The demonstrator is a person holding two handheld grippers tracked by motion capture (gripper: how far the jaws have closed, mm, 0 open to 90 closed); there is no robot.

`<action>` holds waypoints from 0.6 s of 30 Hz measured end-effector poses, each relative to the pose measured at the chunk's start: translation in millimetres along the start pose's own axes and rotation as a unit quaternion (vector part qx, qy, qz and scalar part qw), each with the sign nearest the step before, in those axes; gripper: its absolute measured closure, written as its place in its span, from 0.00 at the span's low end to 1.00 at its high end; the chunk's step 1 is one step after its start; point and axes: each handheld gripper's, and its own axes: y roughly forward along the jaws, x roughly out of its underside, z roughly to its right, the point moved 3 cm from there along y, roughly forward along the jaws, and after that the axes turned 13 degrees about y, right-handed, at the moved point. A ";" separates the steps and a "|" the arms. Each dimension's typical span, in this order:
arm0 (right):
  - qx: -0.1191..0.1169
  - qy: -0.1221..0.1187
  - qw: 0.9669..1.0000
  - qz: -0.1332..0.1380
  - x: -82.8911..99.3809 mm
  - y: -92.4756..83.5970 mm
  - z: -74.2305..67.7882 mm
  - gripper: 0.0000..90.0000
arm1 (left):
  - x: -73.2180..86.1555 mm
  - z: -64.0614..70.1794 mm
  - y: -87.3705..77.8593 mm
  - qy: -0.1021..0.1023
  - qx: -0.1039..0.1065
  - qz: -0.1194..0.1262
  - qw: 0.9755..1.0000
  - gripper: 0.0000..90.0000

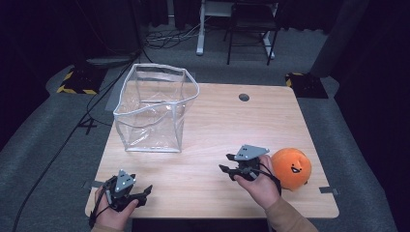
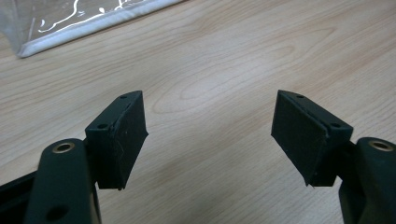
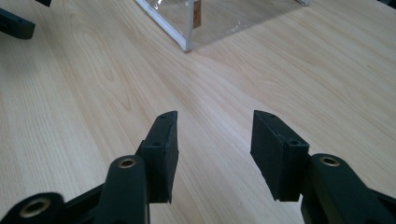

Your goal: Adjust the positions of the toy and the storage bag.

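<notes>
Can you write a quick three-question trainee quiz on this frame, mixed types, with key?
1. True or false: the orange plush ball lies inside the clear bag.
2. Which gripper is nearer the plush ball? A) left gripper B) right gripper
3. Fill in: between the jaws of each gripper there is only bare ____.

Key:
1. False. The ball sits on the table near its right edge, apart from the bag, which stands upright and open at the far left.
2. B. The hand holding it is just left of the ball.
3. Table; both grippers are open and hold nothing.
</notes>
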 end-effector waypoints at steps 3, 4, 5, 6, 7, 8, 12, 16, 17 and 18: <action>-0.005 -0.004 1.000 0.001 -11.1 4.7 -2.5 0.58 | 0.3 -3.1 -1.0 -0.004 -0.005 0.003 1.000 0.30; -0.007 -0.005 1.000 0.002 -15.1 6.4 -3.6 0.58 | 0.0 -3.8 -0.9 -0.003 -0.003 0.003 1.000 0.30; -0.008 -0.006 1.000 0.003 -19.1 8.0 -4.8 0.59 | -0.3 -3.9 -0.5 -0.005 -0.004 0.003 1.000 0.30; -0.009 -0.008 1.000 0.004 -23.0 9.6 -6.2 0.59 | -0.3 -3.9 -0.5 -0.005 -0.004 0.003 1.000 0.30; -0.012 -0.009 1.000 0.005 -27.9 11.7 -8.1 0.60 | -1.2 -5.0 1.1 -0.003 -0.004 0.004 1.000 0.31; -0.014 -0.009 1.000 0.006 -31.8 13.4 -9.6 0.60 | -1.4 -5.7 1.6 -0.001 -0.004 0.003 1.000 0.31; -0.018 -0.014 1.000 0.012 -47.1 20.3 -14.8 0.62 | -1.7 -7.8 4.6 -0.001 -0.002 0.004 1.000 0.31; -0.023 -0.015 0.999 0.017 -63.3 33.7 -19.1 0.63 | -1.2 -10.5 4.6 0.000 -0.004 0.006 1.000 0.31; -0.025 -0.014 0.999 0.018 -65.8 36.8 -19.9 0.63 | -1.0 -10.9 4.8 -0.001 -0.004 0.006 1.000 0.32; -0.031 -0.013 0.999 0.021 -68.8 41.2 -20.9 0.62 | -0.7 -11.4 4.9 -0.001 -0.005 0.005 1.000 0.32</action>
